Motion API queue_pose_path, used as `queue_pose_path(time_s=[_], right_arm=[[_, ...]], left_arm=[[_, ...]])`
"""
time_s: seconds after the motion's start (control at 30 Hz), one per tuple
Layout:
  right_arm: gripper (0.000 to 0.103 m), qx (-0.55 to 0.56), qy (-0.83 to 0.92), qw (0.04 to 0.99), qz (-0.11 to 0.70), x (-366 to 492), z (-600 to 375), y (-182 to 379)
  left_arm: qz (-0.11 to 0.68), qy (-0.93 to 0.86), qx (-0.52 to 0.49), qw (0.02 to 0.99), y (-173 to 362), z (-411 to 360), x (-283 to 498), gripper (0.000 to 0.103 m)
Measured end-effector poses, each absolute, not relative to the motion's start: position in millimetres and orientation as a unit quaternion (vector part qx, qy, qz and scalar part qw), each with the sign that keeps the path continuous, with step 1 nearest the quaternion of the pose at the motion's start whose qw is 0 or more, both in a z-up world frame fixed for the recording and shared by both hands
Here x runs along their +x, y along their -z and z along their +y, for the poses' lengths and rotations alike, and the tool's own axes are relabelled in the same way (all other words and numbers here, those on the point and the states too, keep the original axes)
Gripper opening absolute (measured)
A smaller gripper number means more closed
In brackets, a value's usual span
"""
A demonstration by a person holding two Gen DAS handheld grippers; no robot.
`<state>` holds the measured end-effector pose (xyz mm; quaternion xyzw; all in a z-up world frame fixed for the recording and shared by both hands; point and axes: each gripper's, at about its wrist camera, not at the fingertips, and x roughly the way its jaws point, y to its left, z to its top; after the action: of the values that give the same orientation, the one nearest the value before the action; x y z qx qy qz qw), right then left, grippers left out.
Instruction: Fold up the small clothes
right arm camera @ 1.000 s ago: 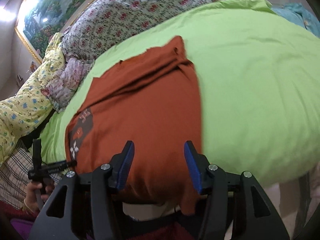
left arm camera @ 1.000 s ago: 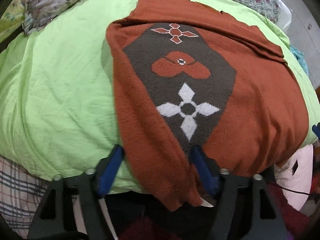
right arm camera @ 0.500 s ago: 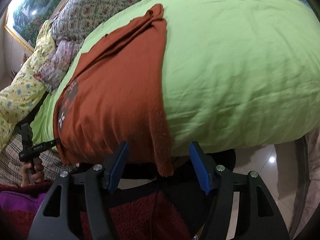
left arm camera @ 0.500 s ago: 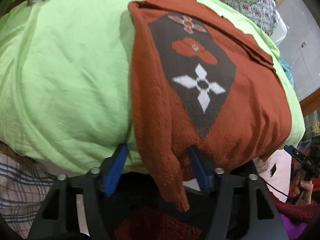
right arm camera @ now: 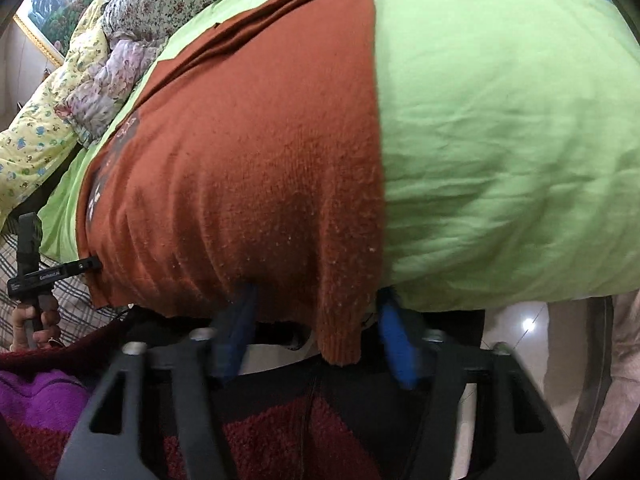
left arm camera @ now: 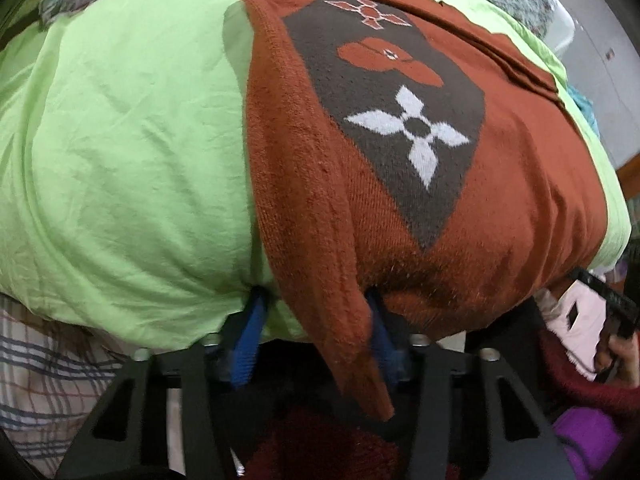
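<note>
A rust-orange knit sweater (left arm camera: 520, 184) with a dark patterned panel lies on a light green sheet (left arm camera: 120, 140), its hem hanging over the near edge. My left gripper (left arm camera: 316, 304) is open, its blue fingers (left arm camera: 248, 344) straddling the sweater's hanging left corner, fingertips tucked under the sheet edge. In the right wrist view the sweater (right arm camera: 256, 168) fills the left half. My right gripper (right arm camera: 316, 300) is open, its fingers (right arm camera: 394, 344) either side of the hanging right corner.
Floral and yellow quilts (right arm camera: 68, 108) lie piled beyond the green sheet (right arm camera: 500, 140). A plaid cloth (left arm camera: 44, 368) hangs below the bed edge at left. The person's dark red and purple clothing (right arm camera: 280, 440) sits below both grippers. A tiled floor (right arm camera: 528, 328) shows at right.
Both grippers have moved down and in toward the near bed edge. Their fingers now straddle the sweater's hanging lower corners, with fingertips hidden under the edge. Both stay open.
</note>
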<state>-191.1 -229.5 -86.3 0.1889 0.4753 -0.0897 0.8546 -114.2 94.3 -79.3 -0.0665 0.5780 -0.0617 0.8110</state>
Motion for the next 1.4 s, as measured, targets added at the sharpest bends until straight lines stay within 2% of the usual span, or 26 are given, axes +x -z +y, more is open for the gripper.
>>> queue_pose_path(time_s=[0.03, 0.07, 0.13, 0.23, 0.43, 0.77, 0.97, 1.4], right_arm=[[0.01, 0.187, 0.091, 0.853, 0.479, -190.8, -229.2, 87.5], [0.01, 0.182, 0.092, 0.852, 0.482, -190.9, -228.7, 88.2], [0.009, 0.181, 0.075, 0.855, 0.48, -195.6, -228.1, 84.0], [0.008, 0.185, 0.03, 0.865, 0.466, -207.6, -228.0, 72.7], [0.008, 0.259, -0.108, 0.885, 0.371, -231.0, -230.8, 25.7], [0.008, 0.338, -0.147, 0.905, 0.211, -225.5, -273.3, -34.0], [0.008, 0.329, -0.144, 0.917, 0.176, -183.4, -277.6, -57.4], [0.008, 0.347, -0.036, 0.92, 0.178, -60.1, -338.1, -57.6]], left_arm=[[0.578, 0.069, -0.065, 0.811, 79.4, 97.7, -117.1, 0.018], [0.577, 0.079, -0.068, 0.81, 78.8, 100.7, -119.7, 0.012], [0.567, 0.095, -0.074, 0.815, 75.0, 107.5, -126.6, 0.008], [0.533, 0.139, -0.095, 0.829, 62.1, 122.1, -142.9, 0.008], [0.447, 0.213, -0.162, 0.854, 20.3, 147.7, -160.6, 0.007], [0.344, 0.23, -0.205, 0.887, -42.2, 178.4, -126.5, 0.007], [0.306, 0.223, -0.205, 0.903, -66.6, 154.3, -66.8, 0.007], [0.317, 0.165, -0.214, 0.909, -62.9, 155.0, 90.0, 0.006]])
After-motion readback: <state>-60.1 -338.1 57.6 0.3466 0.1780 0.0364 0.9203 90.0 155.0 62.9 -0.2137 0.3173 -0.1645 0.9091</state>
